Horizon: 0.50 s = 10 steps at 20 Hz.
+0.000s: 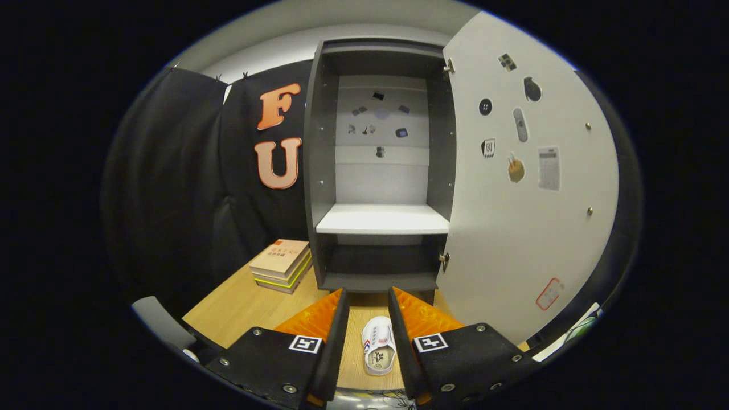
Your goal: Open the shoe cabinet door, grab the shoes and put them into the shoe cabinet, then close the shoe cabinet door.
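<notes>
The tool (368, 304) has its fingers apart, gripping nothing, with the small white canvas shoe with red and blue side stripes (379, 345) lying between them on the pale wooden worktop (239, 307). It looks light and soft-sided; the stiffer heel rim seems the best hold. Beyond the fingers the dark grey shoe cabinet (380, 165) stands with its white door (529, 182) swung wide, the white shelf (383, 219) bare. A stack of books (282, 265) lies beside it.
</notes>
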Each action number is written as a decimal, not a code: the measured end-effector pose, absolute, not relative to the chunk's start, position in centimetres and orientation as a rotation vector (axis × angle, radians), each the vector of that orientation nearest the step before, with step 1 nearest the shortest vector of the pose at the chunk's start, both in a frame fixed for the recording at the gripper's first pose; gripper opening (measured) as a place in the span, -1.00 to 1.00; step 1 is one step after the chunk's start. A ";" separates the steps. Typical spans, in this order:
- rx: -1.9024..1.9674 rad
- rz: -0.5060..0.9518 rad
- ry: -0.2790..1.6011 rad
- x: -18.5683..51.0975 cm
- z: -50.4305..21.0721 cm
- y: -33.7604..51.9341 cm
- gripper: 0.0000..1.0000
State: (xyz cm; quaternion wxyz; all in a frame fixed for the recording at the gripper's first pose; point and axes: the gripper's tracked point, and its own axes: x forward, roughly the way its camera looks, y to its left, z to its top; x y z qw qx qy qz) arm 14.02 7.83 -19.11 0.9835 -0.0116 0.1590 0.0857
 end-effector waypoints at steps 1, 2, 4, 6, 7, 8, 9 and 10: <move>-0.028 0.176 0.358 14.1 -21.0 7.9 -0.10; -0.036 0.178 0.388 14.3 -22.7 8.1 -0.11; -0.053 0.190 0.450 14.6 -26.1 8.5 -0.10; -0.052 0.204 0.508 15.0 -29.3 9.1 -0.11; -0.053 0.207 0.543 15.2 -31.1 9.3 -0.11; -0.053 0.206 0.573 15.4 -32.7 9.3 -0.10; -0.047 0.207 0.603 15.6 -34.2 9.3 -0.10; -0.033 0.209 0.627 15.9 -35.4 9.5 -0.10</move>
